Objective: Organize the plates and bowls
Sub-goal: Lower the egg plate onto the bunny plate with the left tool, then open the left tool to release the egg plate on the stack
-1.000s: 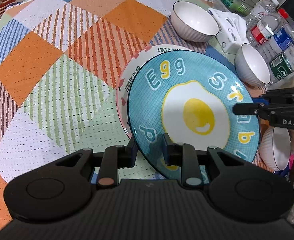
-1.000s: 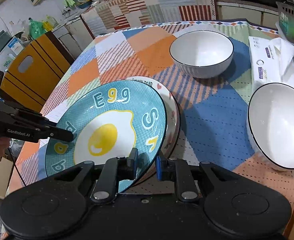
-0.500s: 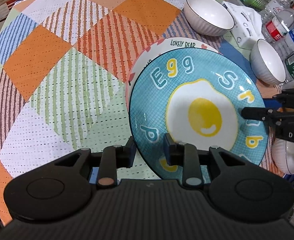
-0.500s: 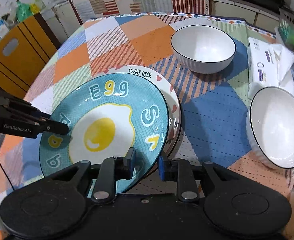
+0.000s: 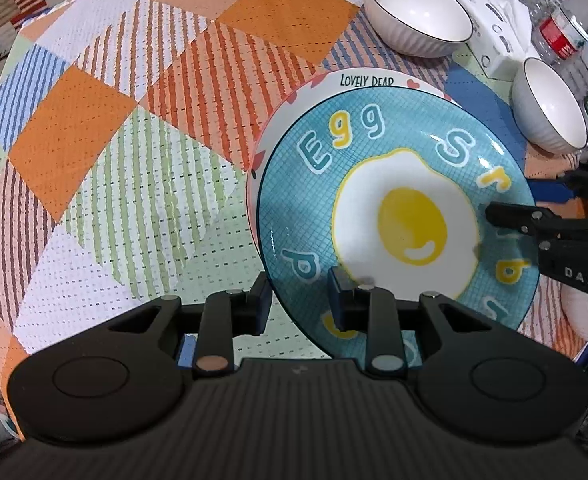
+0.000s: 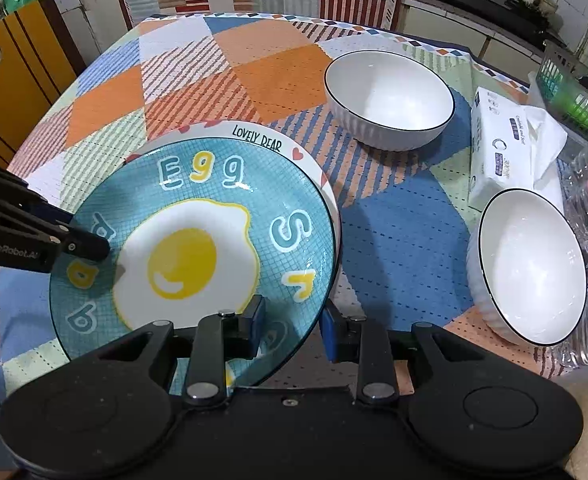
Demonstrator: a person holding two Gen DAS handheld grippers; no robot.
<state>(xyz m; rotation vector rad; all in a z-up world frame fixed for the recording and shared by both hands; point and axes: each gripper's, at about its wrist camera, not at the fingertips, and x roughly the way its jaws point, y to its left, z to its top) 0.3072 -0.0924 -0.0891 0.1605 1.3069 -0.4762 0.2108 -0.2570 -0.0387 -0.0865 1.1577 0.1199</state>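
Observation:
A blue plate with a fried-egg picture (image 5: 398,216) (image 6: 190,256) lies on a white "Lovely Bear" plate (image 5: 294,100) (image 6: 254,136). My left gripper (image 5: 300,300) straddles the blue plate's near rim, jaws apart. My right gripper (image 6: 292,322) straddles its opposite rim, jaws apart. Whether the pads touch the rim I cannot tell. Each gripper shows in the other's view, the right one (image 5: 550,232) and the left one (image 6: 26,228). Two white bowls stand beyond: a far one (image 6: 388,98) (image 5: 418,28) and a nearer one (image 6: 530,268) (image 5: 550,108).
A checked cloth (image 5: 134,128) covers the table. A tissue pack (image 6: 502,148), water bottles (image 5: 570,28) and a green basket (image 6: 574,92) crowd the right side. A third white bowl (image 5: 586,312) sits by the right gripper. A yellow cabinet (image 6: 10,80) stands past the left edge.
The blue plate has come down from a tilt and now lies flatter on the white plate. Both grippers' jaws have spread wider around its rim.

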